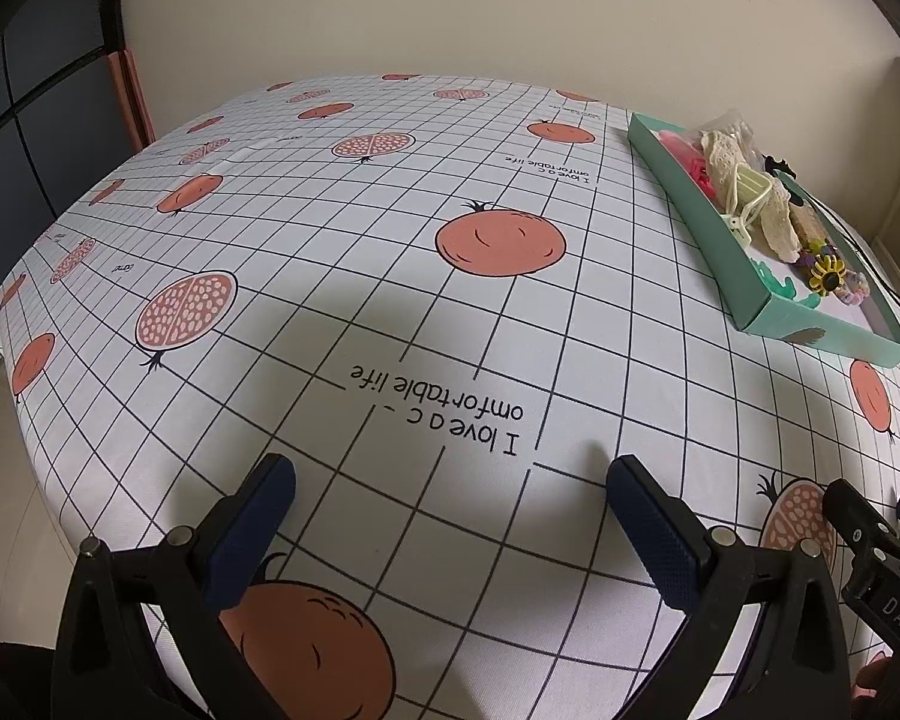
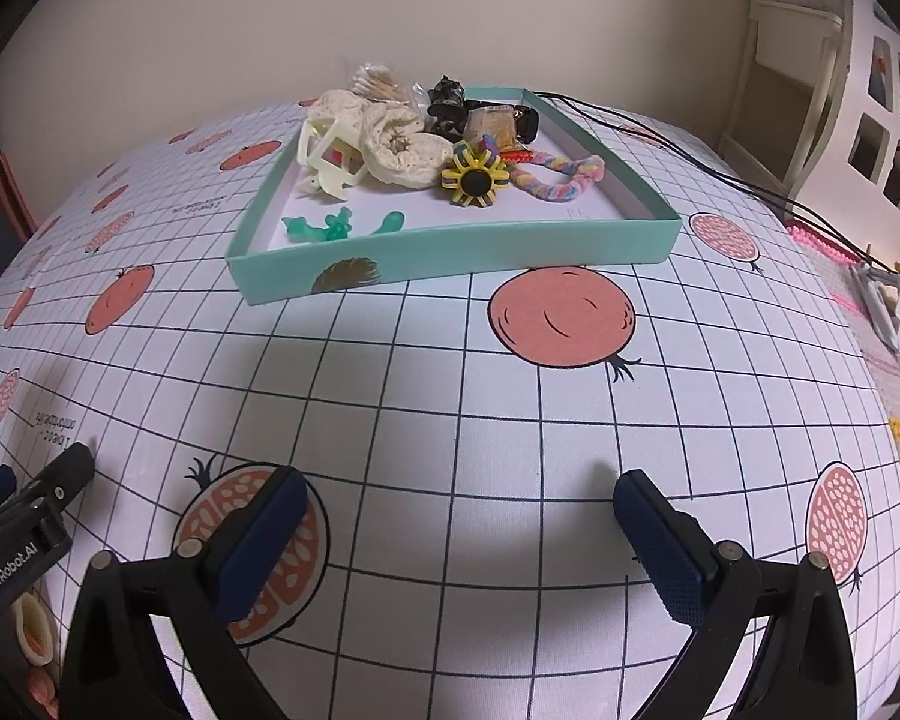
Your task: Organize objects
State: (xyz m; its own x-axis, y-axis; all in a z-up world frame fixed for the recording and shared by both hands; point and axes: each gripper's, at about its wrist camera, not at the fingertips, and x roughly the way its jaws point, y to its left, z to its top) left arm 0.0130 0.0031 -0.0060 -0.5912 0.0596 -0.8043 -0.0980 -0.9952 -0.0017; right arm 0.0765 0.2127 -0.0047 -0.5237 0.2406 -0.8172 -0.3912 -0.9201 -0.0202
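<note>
A shallow teal box sits at the far side of the table. It holds a cream hair claw, cream lace scrunchies, a yellow sunflower clip, a pastel braided tie, green clips and dark items at the back. My right gripper hovers open over bare cloth, well short of the box, nothing between its fingers. My left gripper is open too, over the cloth left of the box.
A white grid tablecloth with pomegranate prints covers the table. Black cords trail right of the box. Shelving and clutter stand at the right. The other gripper's tip shows at the left edge.
</note>
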